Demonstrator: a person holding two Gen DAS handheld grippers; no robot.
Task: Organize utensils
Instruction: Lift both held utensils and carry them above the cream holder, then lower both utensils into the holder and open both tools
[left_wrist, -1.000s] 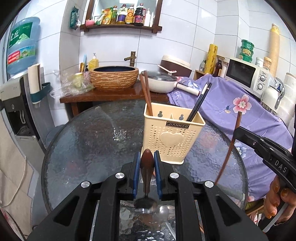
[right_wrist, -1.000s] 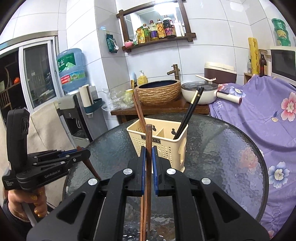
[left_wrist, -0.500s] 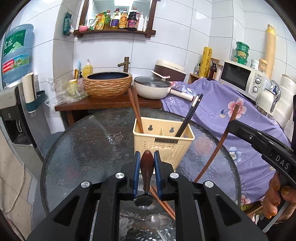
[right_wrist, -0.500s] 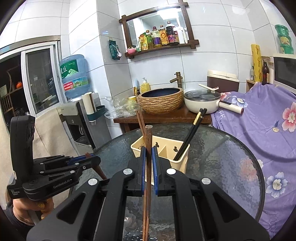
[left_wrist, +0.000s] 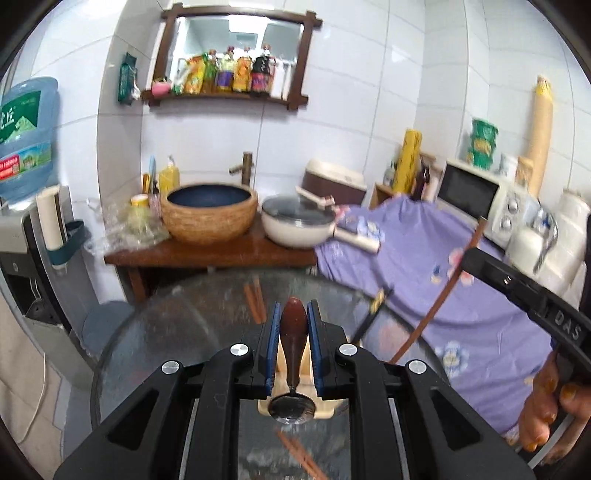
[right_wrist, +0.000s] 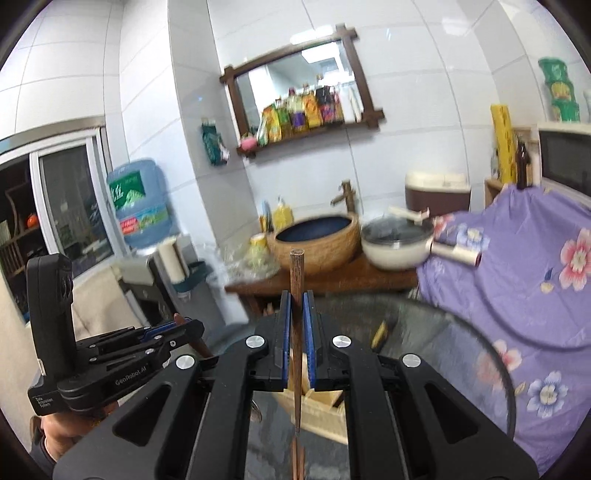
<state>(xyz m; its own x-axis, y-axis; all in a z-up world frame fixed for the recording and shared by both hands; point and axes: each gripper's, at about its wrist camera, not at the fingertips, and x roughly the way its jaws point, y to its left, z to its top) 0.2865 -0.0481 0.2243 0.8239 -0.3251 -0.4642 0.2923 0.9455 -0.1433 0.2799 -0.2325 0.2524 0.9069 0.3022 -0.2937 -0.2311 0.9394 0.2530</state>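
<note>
Above the table (left_wrist: 155, 332) edge, both claws (loaded) hover.

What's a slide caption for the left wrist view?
Left gripper clamps a wooden-handled spoon above the cream utensil holder on the glass table.

The right gripper (left_wrist: 476, 254) has the letters "DAS" on its side, and the left gripper (right_wrist: 186, 326) has "GenRobot.AI" on its side

A utensil holder (left_wrist: 306, 369) is set on the tabletop (left_wrist: 192, 332); behind it, a basin (left_wrist: 209, 212) is placed left of a pan (left_wrist: 299, 227).
</note>
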